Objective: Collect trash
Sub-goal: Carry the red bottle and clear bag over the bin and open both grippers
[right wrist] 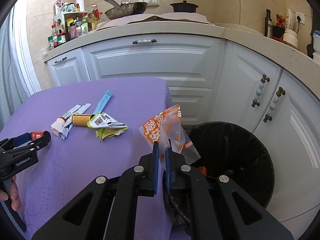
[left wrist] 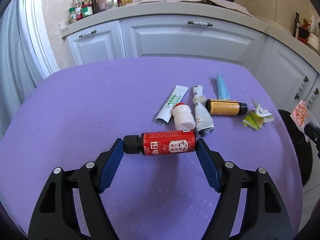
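A red bottle (left wrist: 170, 143) with a black cap lies crosswise between the blue pads of my left gripper (left wrist: 160, 146), which is shut on it end to end just over the purple table (left wrist: 80, 110). My right gripper (right wrist: 162, 148) is shut on an orange and clear plastic wrapper (right wrist: 162, 126), held at the table's right edge beside the black trash bin (right wrist: 250, 150). Behind the red bottle lie a small white bottle (left wrist: 183, 117), a green-printed sachet (left wrist: 173, 104), a grey wrapper (left wrist: 201, 112), a yellow bottle (left wrist: 224, 107), a blue sachet (left wrist: 222, 89) and crumpled green paper (left wrist: 257, 117).
White kitchen cabinets (right wrist: 152, 64) stand close behind the table and wrap round to the right of the bin. The counter above carries condiment bottles (right wrist: 68, 30), a wok (right wrist: 128, 10) and a black pot (right wrist: 184, 6). A person's hand (right wrist: 12, 196) grips the left tool's handle.
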